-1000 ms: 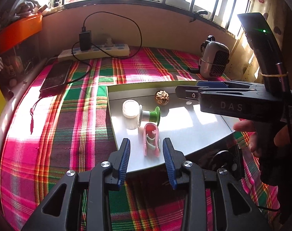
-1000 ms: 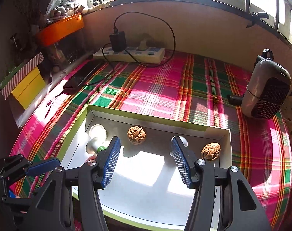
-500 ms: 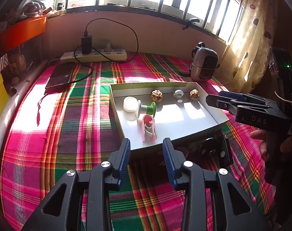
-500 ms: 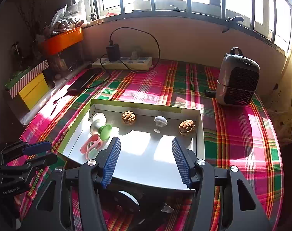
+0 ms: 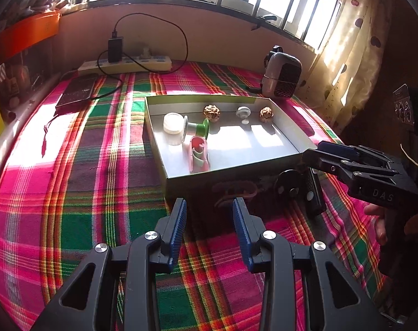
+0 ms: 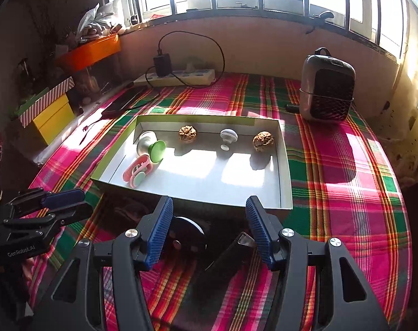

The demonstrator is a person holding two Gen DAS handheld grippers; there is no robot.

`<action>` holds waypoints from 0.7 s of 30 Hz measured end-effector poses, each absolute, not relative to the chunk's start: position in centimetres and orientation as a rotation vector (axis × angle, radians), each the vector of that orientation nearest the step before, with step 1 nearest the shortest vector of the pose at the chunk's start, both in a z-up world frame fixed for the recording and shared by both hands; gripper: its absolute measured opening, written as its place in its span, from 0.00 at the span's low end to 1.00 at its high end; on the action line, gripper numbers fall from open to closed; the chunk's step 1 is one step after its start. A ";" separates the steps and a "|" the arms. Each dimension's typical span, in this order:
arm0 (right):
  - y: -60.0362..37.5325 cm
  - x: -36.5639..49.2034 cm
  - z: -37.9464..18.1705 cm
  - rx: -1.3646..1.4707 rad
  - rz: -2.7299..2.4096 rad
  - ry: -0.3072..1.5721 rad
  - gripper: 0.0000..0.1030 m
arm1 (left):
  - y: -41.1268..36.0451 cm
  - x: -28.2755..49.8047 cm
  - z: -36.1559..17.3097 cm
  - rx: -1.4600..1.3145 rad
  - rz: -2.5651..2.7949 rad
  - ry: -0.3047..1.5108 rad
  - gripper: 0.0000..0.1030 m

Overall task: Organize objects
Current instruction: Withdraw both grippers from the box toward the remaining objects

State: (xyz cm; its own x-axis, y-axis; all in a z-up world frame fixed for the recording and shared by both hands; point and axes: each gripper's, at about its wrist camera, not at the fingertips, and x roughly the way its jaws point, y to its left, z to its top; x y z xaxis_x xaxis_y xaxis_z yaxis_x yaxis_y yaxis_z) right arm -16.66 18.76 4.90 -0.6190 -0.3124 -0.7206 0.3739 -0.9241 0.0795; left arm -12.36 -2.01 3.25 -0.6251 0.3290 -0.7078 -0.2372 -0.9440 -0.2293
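A shallow white box [image 5: 233,165] with a green rim lies on the plaid cloth. It holds two walnuts [image 5: 211,109] [image 5: 266,113], a white knob [image 5: 243,112], a white round lid [image 5: 171,124], a green-and-white spool [image 5: 197,128] and a pink clip [image 5: 199,155]. My left gripper [image 5: 209,229] hangs open and empty in front of the box's near wall. My right gripper [image 6: 209,231] is open and empty too, above a round black disc [image 6: 186,234] and a black flat piece [image 6: 231,259] in the box's shadow. Each gripper shows in the other's view, the right gripper [image 5: 317,153] and the left gripper [image 6: 82,201].
A power strip [image 5: 126,64] with a charger and cable lies by the far wall, with a phone [image 5: 77,92] to its left. A small heater [image 6: 326,91] stands at the back right. An orange tray [image 6: 90,52] and a yellow box [image 6: 53,118] sit on the left ledge.
Both grippers have drawn back from over the box toward me. The box's near wall and the dark things in front of it have come into view. Both sets of jaws stayed as they were.
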 end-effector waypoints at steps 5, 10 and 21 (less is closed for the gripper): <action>18.1 -16.4 3.7 1.137 -2.493 0.125 0.55 | -1.7 -12.6 2.5 -1.181 2.553 -0.176 0.32; 17.6 -16.2 2.7 1.159 -2.460 0.135 0.55 | -1.2 -12.8 1.9 -1.203 2.532 -0.167 0.32; 19.7 -15.0 2.8 1.168 -2.612 0.150 0.55 | -0.3 -13.7 1.6 -1.209 2.511 -0.149 0.32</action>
